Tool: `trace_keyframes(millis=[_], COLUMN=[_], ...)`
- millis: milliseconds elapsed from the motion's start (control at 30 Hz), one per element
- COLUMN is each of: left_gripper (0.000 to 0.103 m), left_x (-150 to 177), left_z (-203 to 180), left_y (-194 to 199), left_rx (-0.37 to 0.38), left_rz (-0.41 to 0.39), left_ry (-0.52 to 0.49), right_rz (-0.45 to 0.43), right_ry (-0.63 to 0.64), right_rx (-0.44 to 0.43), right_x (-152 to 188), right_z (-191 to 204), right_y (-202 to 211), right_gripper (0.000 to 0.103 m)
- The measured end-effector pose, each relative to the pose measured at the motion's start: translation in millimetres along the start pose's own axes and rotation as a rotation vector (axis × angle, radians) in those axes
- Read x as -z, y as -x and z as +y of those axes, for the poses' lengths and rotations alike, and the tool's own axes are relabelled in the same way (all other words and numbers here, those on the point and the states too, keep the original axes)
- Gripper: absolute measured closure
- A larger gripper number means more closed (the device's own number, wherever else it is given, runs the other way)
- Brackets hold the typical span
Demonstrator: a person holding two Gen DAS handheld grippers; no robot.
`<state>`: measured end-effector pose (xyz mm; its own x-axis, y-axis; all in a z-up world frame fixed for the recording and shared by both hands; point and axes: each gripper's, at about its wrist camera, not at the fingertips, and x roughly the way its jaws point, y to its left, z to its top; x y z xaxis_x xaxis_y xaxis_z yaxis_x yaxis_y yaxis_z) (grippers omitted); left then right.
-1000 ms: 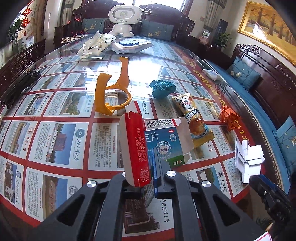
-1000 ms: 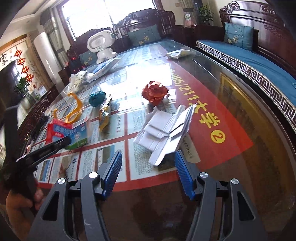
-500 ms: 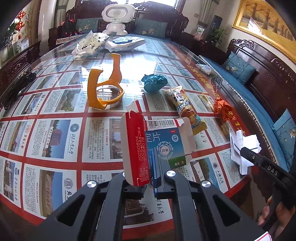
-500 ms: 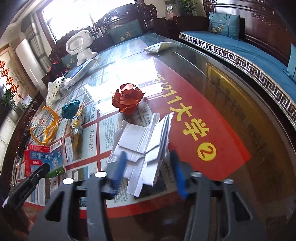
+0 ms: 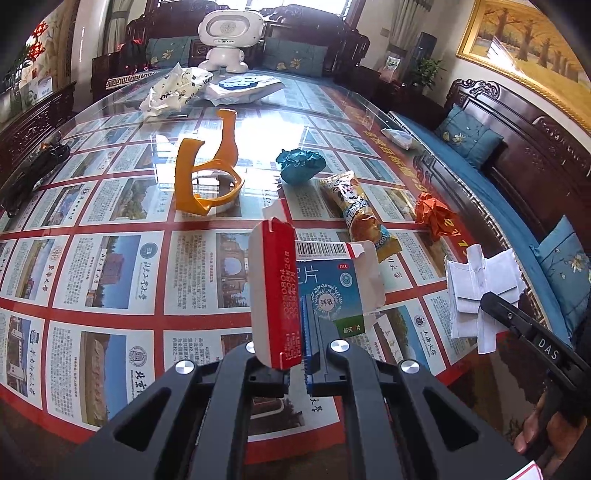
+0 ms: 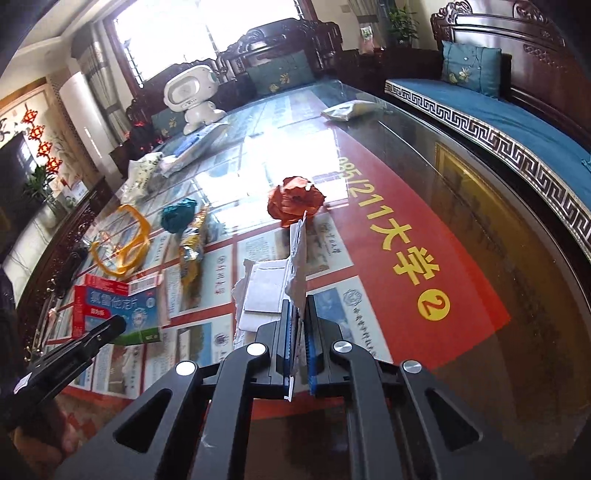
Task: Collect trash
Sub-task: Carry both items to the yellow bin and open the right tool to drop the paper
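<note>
My left gripper [image 5: 295,332] is shut on a red and blue-green medicine box [image 5: 325,284], held upright above the glass table [image 5: 110,266]. The same box [image 6: 110,310] shows at the lower left of the right wrist view. My right gripper [image 6: 297,306] has its jaws closing tight on a folded white paper [image 6: 262,291], with the pads pressing its creased middle. From the left wrist view that paper [image 5: 476,280] sits at the table's right edge, pinched by the right gripper [image 5: 487,299].
Loose on the table lie an orange plastic strip [image 5: 207,173], a teal paper ball [image 5: 301,166], a snack wrapper [image 5: 358,214] and a red-orange paper ball [image 6: 295,199]. White bags [image 5: 173,92] and a white toy robot [image 5: 229,33] stand far back. A blue-cushioned bench [image 6: 517,122] runs along the right.
The right gripper's jaws went from wide apart around the folded paper to pressed together on it. The left gripper kept hold of the box and stayed about where it was.
</note>
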<state>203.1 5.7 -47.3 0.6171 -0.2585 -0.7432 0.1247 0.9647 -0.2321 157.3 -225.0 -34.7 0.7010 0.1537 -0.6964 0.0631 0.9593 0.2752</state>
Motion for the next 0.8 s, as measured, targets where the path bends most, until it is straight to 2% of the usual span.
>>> trace_keyframes(millis=[533,800], left_gripper=[0.099,0.099], left_x=[31.1,56.8], left_z=[-4.3,-24.2], left_y=[49.1,98.9], left_rx=[0.082,0.102], left_rz=[-0.024,-0.079], left_ry=[-0.070,-0.151], right_rz=[-0.026,-0.071], right_ry=[0.080,0.108], right_rx=[-0.067,-0.105], right_x=[31.5,57.2], right_z=[29.4,38.4], right_y=[47.7,101.1], right_gripper=[0.096,0.096])
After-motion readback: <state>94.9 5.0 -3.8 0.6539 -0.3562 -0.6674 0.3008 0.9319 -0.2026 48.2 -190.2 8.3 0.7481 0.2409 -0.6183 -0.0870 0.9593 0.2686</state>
